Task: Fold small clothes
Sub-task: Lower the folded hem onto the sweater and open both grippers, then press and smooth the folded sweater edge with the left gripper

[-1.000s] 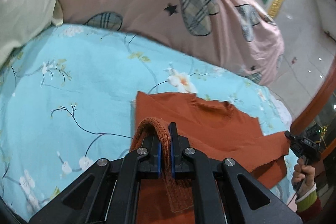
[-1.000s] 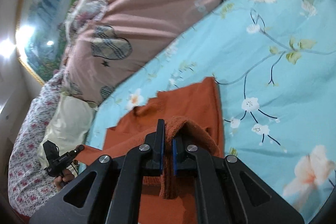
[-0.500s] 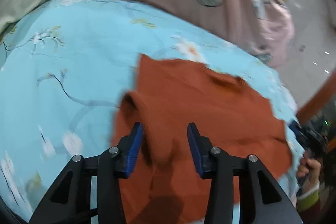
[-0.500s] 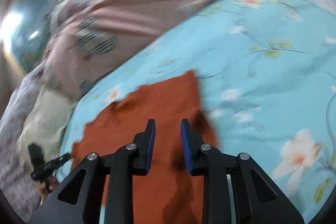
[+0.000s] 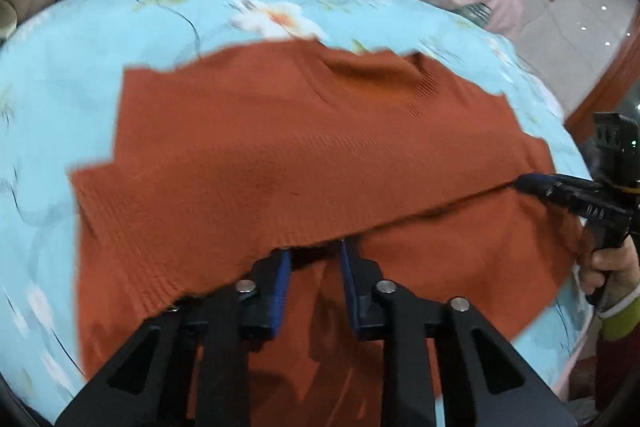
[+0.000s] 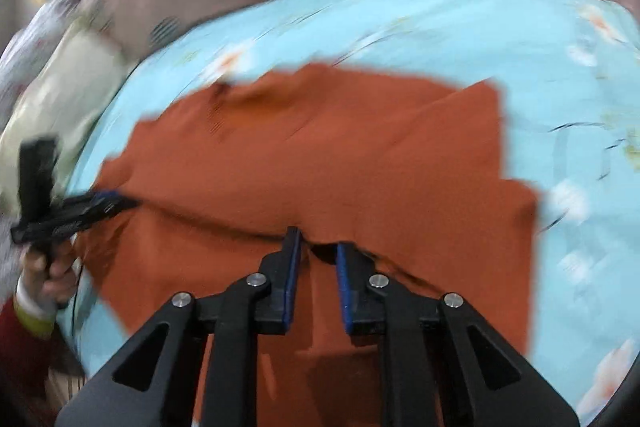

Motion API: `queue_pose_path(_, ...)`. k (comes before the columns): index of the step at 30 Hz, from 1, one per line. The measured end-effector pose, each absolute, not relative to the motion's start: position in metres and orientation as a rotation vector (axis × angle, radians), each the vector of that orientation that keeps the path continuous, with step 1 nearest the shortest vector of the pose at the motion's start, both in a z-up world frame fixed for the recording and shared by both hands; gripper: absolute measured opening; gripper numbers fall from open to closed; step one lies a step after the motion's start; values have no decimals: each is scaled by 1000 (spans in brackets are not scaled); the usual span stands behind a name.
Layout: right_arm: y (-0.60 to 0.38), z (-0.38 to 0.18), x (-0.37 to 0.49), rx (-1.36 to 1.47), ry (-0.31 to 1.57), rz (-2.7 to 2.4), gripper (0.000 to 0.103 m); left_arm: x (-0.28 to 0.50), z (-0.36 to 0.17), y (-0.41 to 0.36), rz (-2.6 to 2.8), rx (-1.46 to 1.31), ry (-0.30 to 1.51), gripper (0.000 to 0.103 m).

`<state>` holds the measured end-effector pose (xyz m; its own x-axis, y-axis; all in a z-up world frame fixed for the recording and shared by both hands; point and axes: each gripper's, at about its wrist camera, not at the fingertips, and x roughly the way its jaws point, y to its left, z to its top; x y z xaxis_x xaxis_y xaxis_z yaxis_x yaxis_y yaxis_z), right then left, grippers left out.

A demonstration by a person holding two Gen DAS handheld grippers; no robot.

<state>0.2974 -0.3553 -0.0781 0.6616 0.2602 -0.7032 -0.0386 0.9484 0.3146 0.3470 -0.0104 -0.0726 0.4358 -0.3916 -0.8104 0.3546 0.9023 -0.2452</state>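
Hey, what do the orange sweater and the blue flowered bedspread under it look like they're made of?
The rust-orange knitted sweater looks like a fine knit, maybe wool or acrylic: matte, with ribbed rows along its folded edge and at the collar. The light blue flowered bedspread looks like smooth woven cotton or a blend, with a printed pattern and a slight sheen; blur hides the weave.

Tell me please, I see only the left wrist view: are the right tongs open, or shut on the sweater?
Observer: Open. The right tongs have just been closing, but their pads stand apart. The fold edge of the orange sweater lies at their tips, not pinched.
Operator: Is the cloth flat on the far right side?
Observer: Not fully. A diagonal crease runs inward from the sweater's far right corner.
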Motion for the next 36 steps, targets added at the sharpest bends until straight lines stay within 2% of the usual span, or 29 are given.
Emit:
queue_pose_path(3, -383, -70, 304, 361, 731, 44, 20, 378, -61, 0, -393, -68, 982, 24)
queue_pose_path(5, -399, -68, 303, 445, 670, -17, 20, 398, -53, 13, -278, -80, 923, 37)
queue_pose_path(6, -406, -68, 299, 483, 649, -44, 21, 405, -49, 21, -236, -105, 891, 40)
queue_pose_path(11, -411, -61, 263, 544, 577, -72, 21, 413, -48, 60, -142, -258, 856, 44)
queue_pose_path(14, -398, -57, 235, 531, 554, -20, 21, 384, -46, 73, -97, -268, 830, 50)
queue_pose_path(18, -359, -65, 205, 516, 557, 72, 22, 324, -47, 94, -112, -384, 809, 50)
queue_pose_path(24, -324, -86, 166, 529, 614, 145, 23, 237, -52, 74, -210, -429, 822, 50)
queue_pose_path(27, -311, -91, 154, 510, 640, 172, 25, 198, -58, 62, -258, -436, 837, 56)
queue_pose_path(30, -307, -91, 143, 513, 642, 180, 30, 170, -64, 56, -279, -425, 851, 61)
queue_pose_path(32, -306, -90, 137, 510, 636, 179, 35, 160, -71, 56, -274, -435, 867, 61)
queue_pose_path(36, -306, -89, 128, 505, 630, 176, 39, 156, -83, 63, -272, -505, 899, 61)
